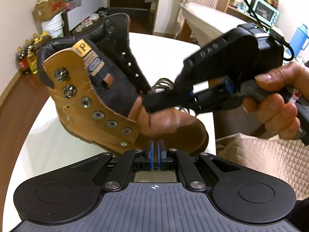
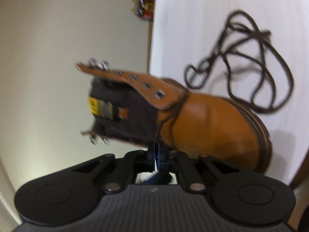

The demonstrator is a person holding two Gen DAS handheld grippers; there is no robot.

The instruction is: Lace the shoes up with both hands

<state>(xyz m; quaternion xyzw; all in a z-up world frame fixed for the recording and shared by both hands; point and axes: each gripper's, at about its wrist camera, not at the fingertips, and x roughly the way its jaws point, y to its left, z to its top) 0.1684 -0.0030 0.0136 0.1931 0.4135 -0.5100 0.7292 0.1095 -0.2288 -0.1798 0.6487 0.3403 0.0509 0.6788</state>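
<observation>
A tan leather boot stands tilted on the white table, tongue exposed and eyelet flaps spread apart. My left gripper is shut, its tips pinching the boot's lower side just above the sole. My right gripper, held in a person's hand, reaches in from the right and is shut on the dark brown lace at the base of the tongue. In the right wrist view the right gripper pinches that lace under the boot. The rest of the lace lies in loose loops on the table.
A chair with a quilted beige cover stands close at the right. Beyond the table are a cardboard box on a white bucket, bottles on the floor, and a second table with a teal toaster oven.
</observation>
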